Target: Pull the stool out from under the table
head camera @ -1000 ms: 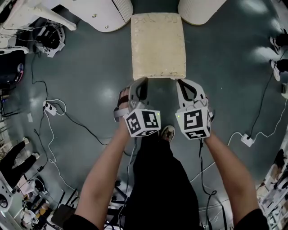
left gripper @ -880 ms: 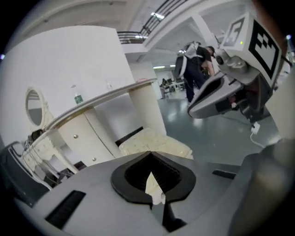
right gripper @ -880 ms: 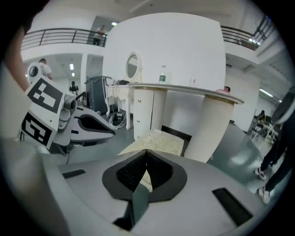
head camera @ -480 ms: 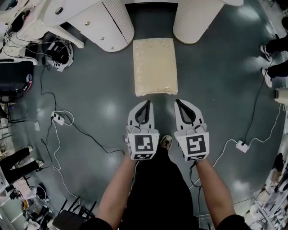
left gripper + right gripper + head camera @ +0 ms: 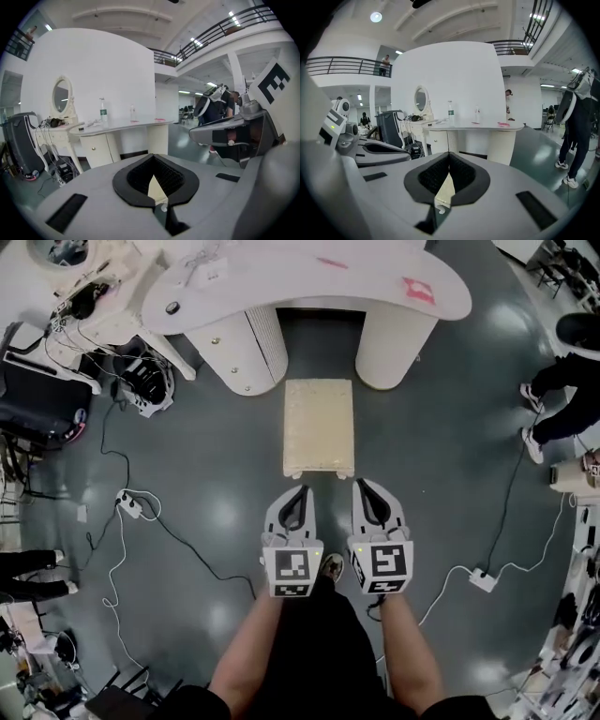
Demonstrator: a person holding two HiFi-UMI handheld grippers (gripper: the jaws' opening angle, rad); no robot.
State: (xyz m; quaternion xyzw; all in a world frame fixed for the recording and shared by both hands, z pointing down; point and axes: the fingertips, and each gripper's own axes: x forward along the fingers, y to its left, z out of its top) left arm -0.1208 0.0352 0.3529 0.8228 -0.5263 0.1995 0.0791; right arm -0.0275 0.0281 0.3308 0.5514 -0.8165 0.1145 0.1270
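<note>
In the head view the cream stool stands on the grey floor just in front of the white dressing table, out from under its top. My left gripper and right gripper hang side by side above the floor, short of the stool's near edge and not touching it. Both are shut with nothing held. In the left gripper view the shut jaws meet at the left gripper, with a sliver of the stool showing behind them. The right gripper likewise shows only a strip of the stool.
Cables and power strips lie on the floor on both sides. A black case and a small cluttered table stand at the left. Other people's legs are at the right. My own shoe is below the grippers.
Both grippers have risen and drawn back from the stool's near edge. The view has climbed, so the stool looks smaller and the whole table top has come into sight.
</note>
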